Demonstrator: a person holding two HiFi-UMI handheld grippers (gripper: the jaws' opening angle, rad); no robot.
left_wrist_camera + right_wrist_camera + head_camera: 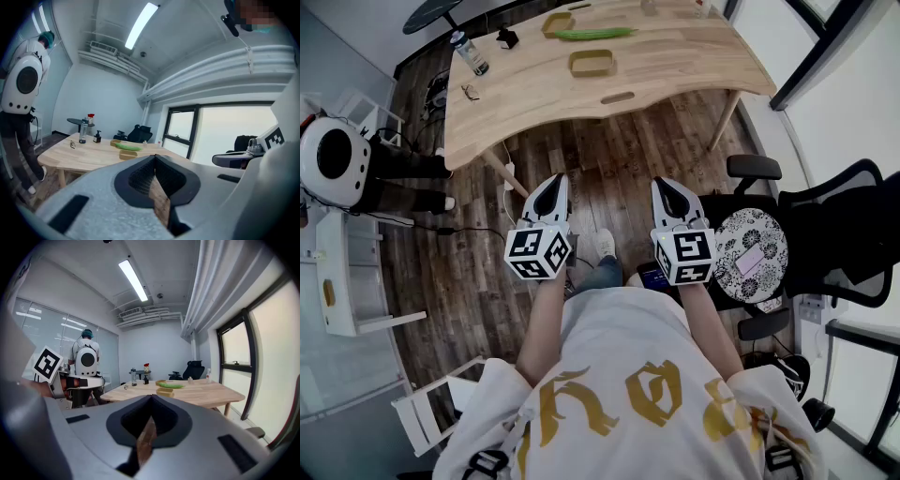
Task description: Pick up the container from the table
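Note:
Two shallow yellowish containers lie on the wooden table (675,66). The nearer container (592,63) (127,155) (165,392) sits close to the table's middle. The farther container (558,22) (116,142) lies beside a long green vegetable (592,34) (171,385). Both grippers hover over the floor, well short of the table and pointing toward it. My left gripper (554,181) (154,157) is shut and holds nothing. My right gripper (665,185) (151,397) is likewise shut and empty.
A clear bottle (471,52), a small black bottle (507,38) and glasses (470,91) occupy the table's left part. A person with a white backpack (336,159) (86,359) stands left. A patterned round stool (752,253) and black office chair (834,225) stand right.

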